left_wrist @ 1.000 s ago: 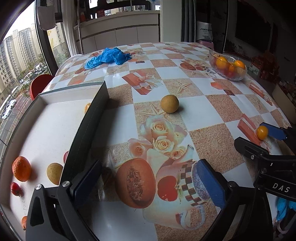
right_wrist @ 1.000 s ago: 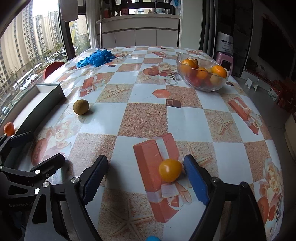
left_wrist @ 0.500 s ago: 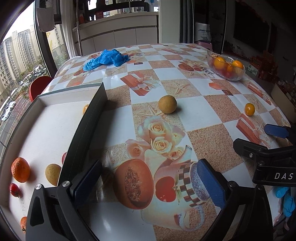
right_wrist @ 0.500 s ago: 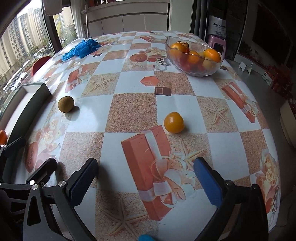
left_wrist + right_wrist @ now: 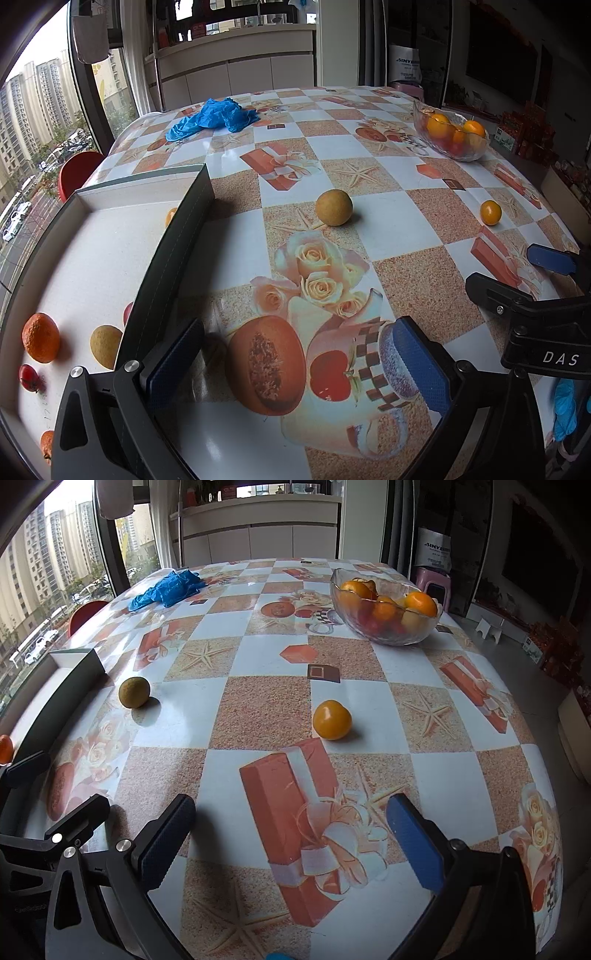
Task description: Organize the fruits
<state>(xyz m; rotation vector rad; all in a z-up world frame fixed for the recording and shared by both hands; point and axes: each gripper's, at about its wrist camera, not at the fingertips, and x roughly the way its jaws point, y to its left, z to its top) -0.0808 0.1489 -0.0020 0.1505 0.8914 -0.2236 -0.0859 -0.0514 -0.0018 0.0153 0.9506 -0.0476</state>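
A small orange fruit (image 5: 331,720) lies loose on the patterned tablecloth, well ahead of my open, empty right gripper (image 5: 291,834); it also shows in the left wrist view (image 5: 490,212). A tan round fruit (image 5: 334,207) lies mid-table, also in the right wrist view (image 5: 134,692). My left gripper (image 5: 295,362) is open and empty beside the dark-walled white tray (image 5: 173,236), which holds an orange (image 5: 40,342), a tan fruit (image 5: 105,346), a small red fruit (image 5: 28,377) and others partly hidden.
A glass bowl (image 5: 384,631) of oranges and other fruit stands at the far right of the table. A crumpled blue cloth (image 5: 214,118) lies at the far left. The right gripper's body (image 5: 535,314) shows in the left wrist view. A red chair (image 5: 77,173) stands beyond the table edge.
The right gripper has let go of the small orange fruit and drawn back from it; the fruit now lies farther ahead on the table. The left gripper has barely moved.
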